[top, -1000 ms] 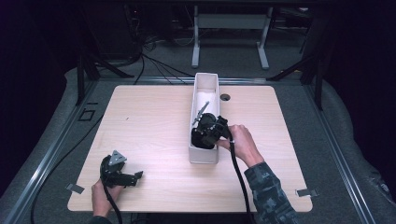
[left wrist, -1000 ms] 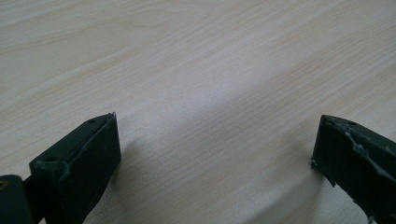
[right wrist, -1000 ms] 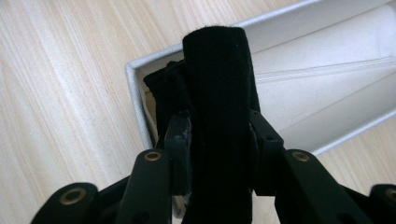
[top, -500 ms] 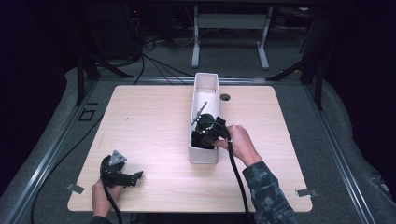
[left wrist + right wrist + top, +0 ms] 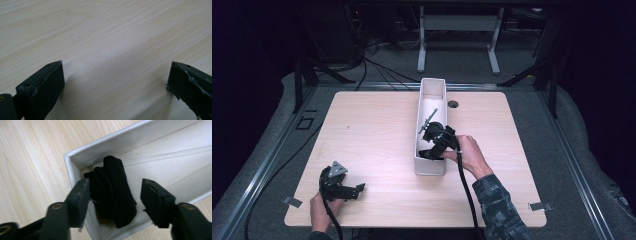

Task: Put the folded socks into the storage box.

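**Black cloth in the near end of the white box**

At the near end of the long white box [image 5: 75,167], against its corner, lies a rolled or folded piece of black cloth [image 5: 112,192]. The right gripper view looks down on it between that gripper's own two black jaws, which stand apart on either side of the cloth without pressing it; one jaw hangs over the box's wall, the other over its inside. From the high view the right gripper [image 5: 438,142] hovers over the box [image 5: 432,86], held by the person's right hand [image 5: 469,152], with a patterned sleeve [image 5: 499,210] behind it. What lies farther up the box beyond the gripper I cannot make out.

The box stands lengthwise on a pale wooden table [image 5: 372,130], a little right of centre. Well apart from it, near the table's front left corner, the left gripper [image 5: 347,189] rests low over the bare wood in the left hand [image 5: 319,210]. Its jaws are spread wide, nothing between them.
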